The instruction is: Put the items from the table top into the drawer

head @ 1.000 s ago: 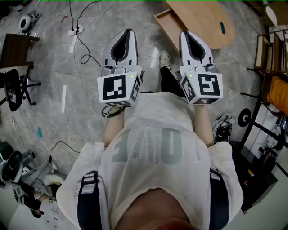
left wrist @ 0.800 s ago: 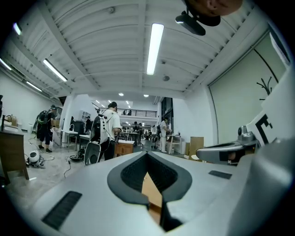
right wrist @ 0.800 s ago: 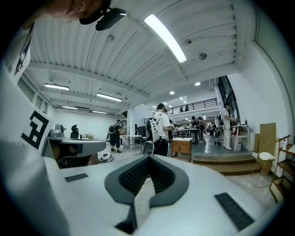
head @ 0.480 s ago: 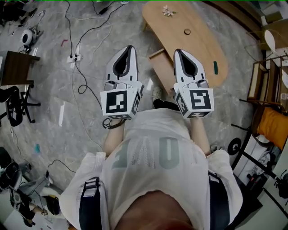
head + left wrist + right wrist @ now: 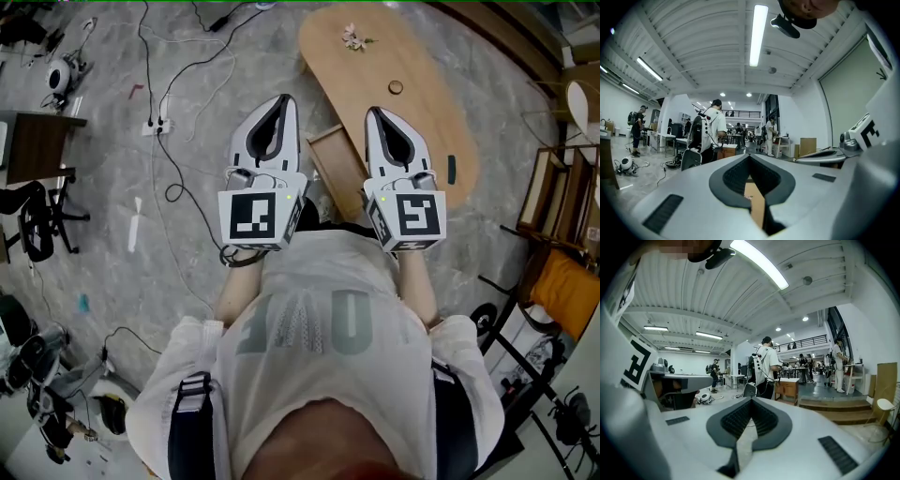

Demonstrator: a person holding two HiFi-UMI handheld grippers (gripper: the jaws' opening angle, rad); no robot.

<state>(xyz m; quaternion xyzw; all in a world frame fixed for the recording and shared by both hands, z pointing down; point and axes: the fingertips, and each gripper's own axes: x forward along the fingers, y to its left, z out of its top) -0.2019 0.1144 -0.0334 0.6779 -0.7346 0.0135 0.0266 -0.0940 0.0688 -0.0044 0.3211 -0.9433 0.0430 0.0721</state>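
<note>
In the head view a light wooden oval table [image 5: 422, 112] stands ahead on the grey floor, with its drawer [image 5: 339, 167] pulled open toward me. On the top lie a small pink flowery item [image 5: 354, 39], a small round item [image 5: 396, 87] and a dark green item [image 5: 451, 169] at the near right edge. My left gripper [image 5: 282, 98] and right gripper [image 5: 373, 112] are held side by side at chest height, both shut and empty, short of the table. In the left gripper view, the left gripper [image 5: 750, 157] points level across the hall; so does the right gripper [image 5: 751, 400] in the right gripper view.
Cables and a power strip [image 5: 155, 125] lie on the floor at the left. A dark desk [image 5: 37, 141] and an office chair [image 5: 37, 225] stand at the far left, a wooden chair [image 5: 553, 211] at the right. A person with a backpack rig [image 5: 712, 129] stands far ahead.
The table and its open drawer have drawn nearer and more of the tabletop shows. Both grippers stayed shut and side by side.
</note>
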